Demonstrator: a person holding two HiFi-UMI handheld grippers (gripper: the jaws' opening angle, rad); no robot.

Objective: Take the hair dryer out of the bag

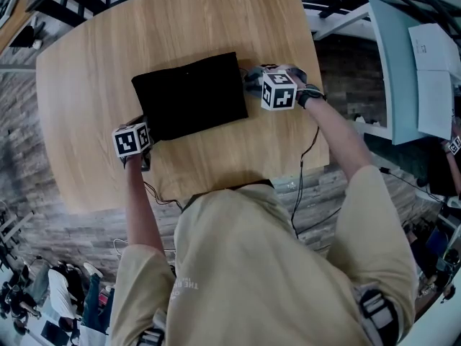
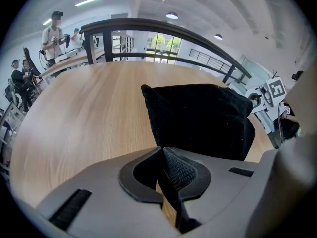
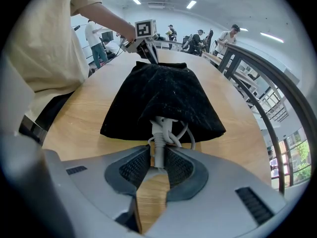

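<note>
My left gripper (image 2: 162,150): jaws all but together, nipping the near corner of the black bag (image 2: 198,118). The rest of the bag spreads ahead of the tips and to their right, flat on the table (image 2: 79,113). I treat this as the anchor.

My right gripper (image 3: 158,155): jaws part-way apart, pads pressed on the grey stem of the cord (image 3: 157,133), which pokes from the bag's mouth straight ahead of the tips. Loops of cord bunch just beyond the pads. The hair dryer's body is out of sight; I judge it still inside the bag, ahead of this gripper under the cloth.

Step in hand, as I read it: draw the dryer out by its cord end.
- Hold the left pinch firm and low so the bag cannot slide.
- Pull the right gripper back in line with the mouth, slowly.
- Watch for the loops snagging on the hem.
- The stem is thin and may slip, so regrip on the body once it shows.

Count: two grippers, one bag, one cord end (loops too tangled to count), one table, no dryer body visible.
</note>
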